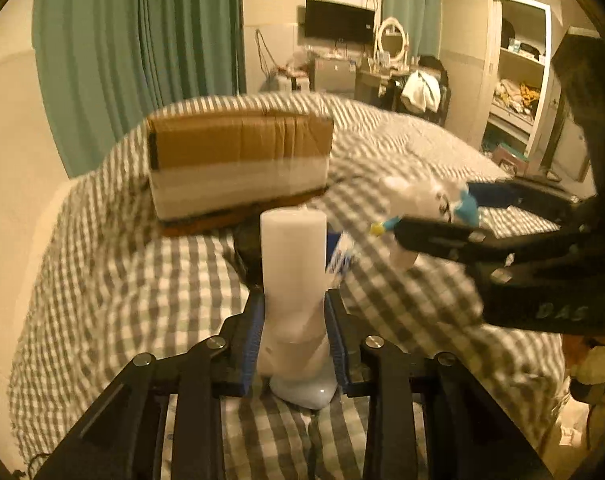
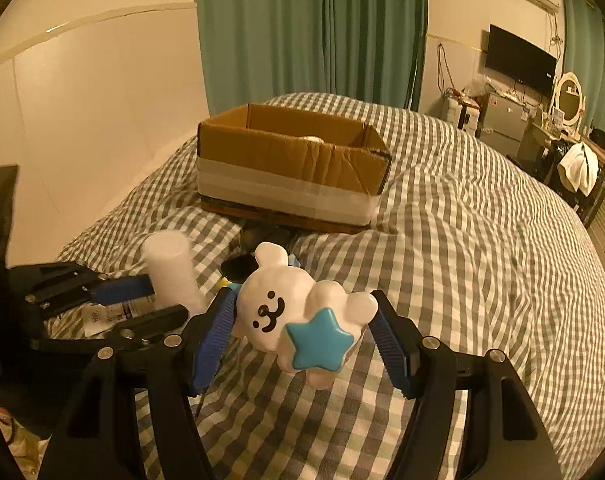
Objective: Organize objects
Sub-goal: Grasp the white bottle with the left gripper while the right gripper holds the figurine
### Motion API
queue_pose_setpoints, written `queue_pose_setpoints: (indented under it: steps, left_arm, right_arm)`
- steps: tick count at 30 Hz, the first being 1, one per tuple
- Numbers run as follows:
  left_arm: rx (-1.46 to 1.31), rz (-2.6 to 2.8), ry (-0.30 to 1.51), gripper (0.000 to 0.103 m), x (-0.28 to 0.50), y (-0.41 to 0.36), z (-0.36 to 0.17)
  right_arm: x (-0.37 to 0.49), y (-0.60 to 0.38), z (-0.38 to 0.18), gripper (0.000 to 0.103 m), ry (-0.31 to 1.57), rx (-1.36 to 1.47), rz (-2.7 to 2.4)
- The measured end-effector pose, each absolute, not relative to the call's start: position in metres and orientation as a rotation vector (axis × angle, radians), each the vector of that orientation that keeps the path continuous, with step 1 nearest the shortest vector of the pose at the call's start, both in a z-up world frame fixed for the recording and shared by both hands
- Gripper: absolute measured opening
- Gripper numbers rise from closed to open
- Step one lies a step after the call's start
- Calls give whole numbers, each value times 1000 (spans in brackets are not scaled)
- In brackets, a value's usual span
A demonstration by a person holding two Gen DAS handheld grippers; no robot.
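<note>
Two handheld grippers work above a bed [image 2: 482, 240] covered in grey-and-white check, each grasping one object. Left gripper [image 1: 293, 336]: its blue-padded fingers [image 1: 254, 332] press on both sides of the narrow lower part of one white bottle [image 1: 293, 256], which rises upright between them, its broad cylindrical cap pointing away from the camera and its rounded base nearest the lens. In the right wrist view the same bottle [image 2: 170, 272] shows at the left, tilted and clear of the bedding. Right gripper [image 2: 302, 332]: its jaws are clamped on one white bear figure [image 2: 278, 312], the left pad against the head and the right pad against the cloud-shaped body; a single blue star [image 2: 318, 344] on the figure's front faces the camera. Seen from the left wrist, this gripper [image 1: 434, 220] reaches in from the right with the blurred figure [image 1: 426, 204] between its fingers, near the bottle but apart from it. One open cardboard box [image 2: 290, 168], banded with pale tape around its lower wall, sits on the bed beyond both grippers; a single pale rounded item, too hidden to identify, shows just above its front wall. One printed packet [image 2: 114, 312] lies on the cover under the left gripper, and a dark object [image 2: 242, 266] lies between the figure and the box, its kind unclear.
</note>
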State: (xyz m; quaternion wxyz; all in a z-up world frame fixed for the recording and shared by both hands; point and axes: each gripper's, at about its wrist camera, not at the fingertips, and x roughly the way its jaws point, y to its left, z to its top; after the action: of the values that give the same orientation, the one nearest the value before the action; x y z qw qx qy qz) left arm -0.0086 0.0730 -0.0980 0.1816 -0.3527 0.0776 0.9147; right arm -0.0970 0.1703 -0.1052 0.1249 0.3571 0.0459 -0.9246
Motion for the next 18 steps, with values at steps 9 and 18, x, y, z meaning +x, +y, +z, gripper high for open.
queue_pose_setpoints:
  steps: [9,18]
  left_arm:
    - [-972,2602,241,7,-24,69,-86]
    - [-1138,2572,370,56,-44,95,-150]
  right_arm:
    - [-98,173,-97,67,137,1013,-2711]
    - [-102,180,-108,67,109,1066,-2705]
